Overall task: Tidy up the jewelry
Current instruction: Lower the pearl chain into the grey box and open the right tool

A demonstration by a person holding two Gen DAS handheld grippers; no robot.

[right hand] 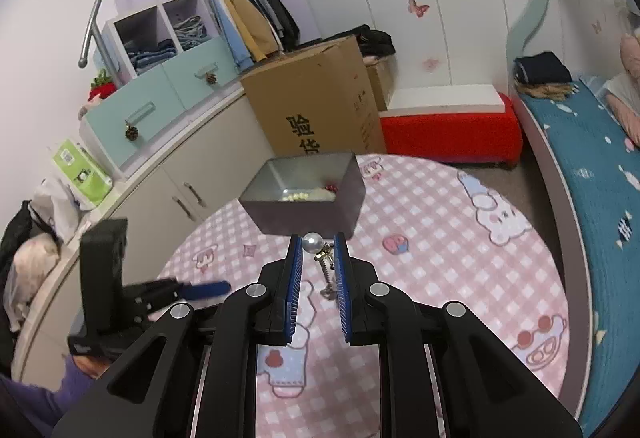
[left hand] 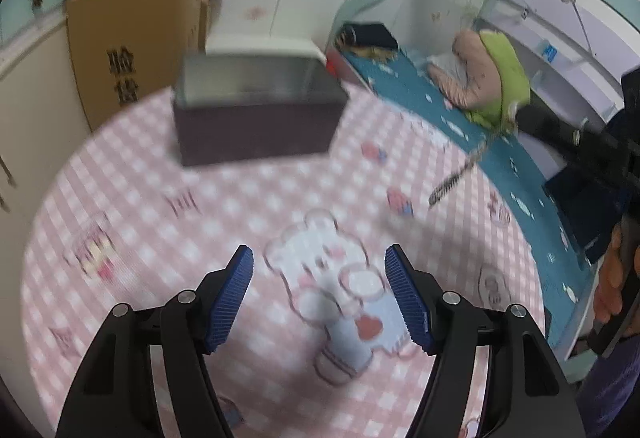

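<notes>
My right gripper (right hand: 317,243) is shut on a pearl earring (right hand: 313,242) with a silver dangling chain (right hand: 328,276), held above the pink checked tablecloth (right hand: 440,258). The open dark jewelry box (right hand: 308,198) stands just beyond it, with pale beads and a red piece (right hand: 308,194) inside. In the left wrist view the box (left hand: 256,118) stands at the far side of the table, and the earring's chain (left hand: 456,178) hangs from the right gripper at the right. My left gripper (left hand: 319,258) is open and empty above the cloth's bear print.
A cardboard box (right hand: 320,98) stands behind the table, with a red bench (right hand: 448,134) to its right. A bed with a blue cover (right hand: 592,206) runs along the right. White cabinets (right hand: 160,190) and shelves with clothes are at the left.
</notes>
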